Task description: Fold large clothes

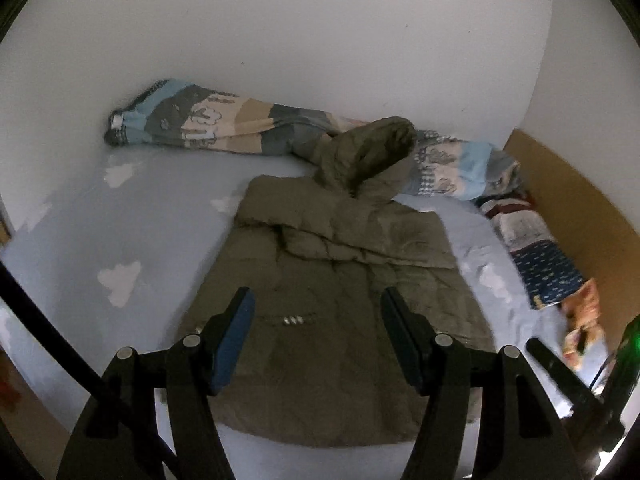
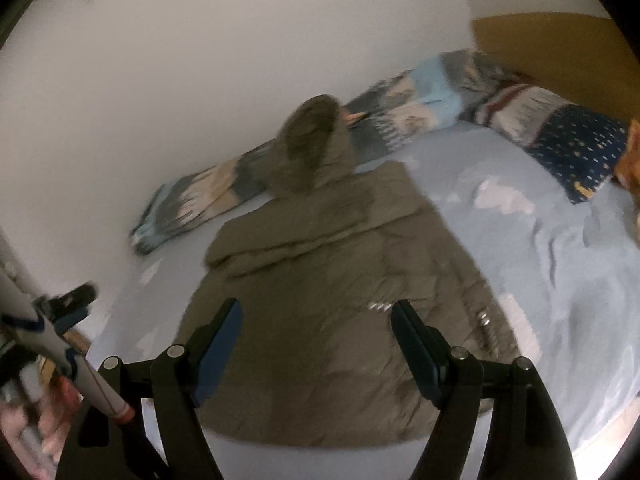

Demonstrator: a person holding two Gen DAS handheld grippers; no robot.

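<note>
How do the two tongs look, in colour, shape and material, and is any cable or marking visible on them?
The left tongs and the right tongs look alike: matte black angular linkage arms with round silver pivot pins, ending in flat fingers faced with dark blue pads. A thin black cable curves past the left tongs. No markings are legible. In the right view, a white handle with a red band shows.

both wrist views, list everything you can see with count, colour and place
olive green hooded padded coat: one, lying flat mid-bed, sleeves folded in, hood towards wall
light blue cloud-print bed sheet: one, covering bed
rolled patchwork duvet: one, blue, grey and beige, along wall
navy dotted pillow: one, right end of bed
orange soft toy: one, beside pillow
brown headboard: one, right end
white wall: behind bed
left tool: black, open, above coat hem
right tool: black, open, above coat hem
</note>
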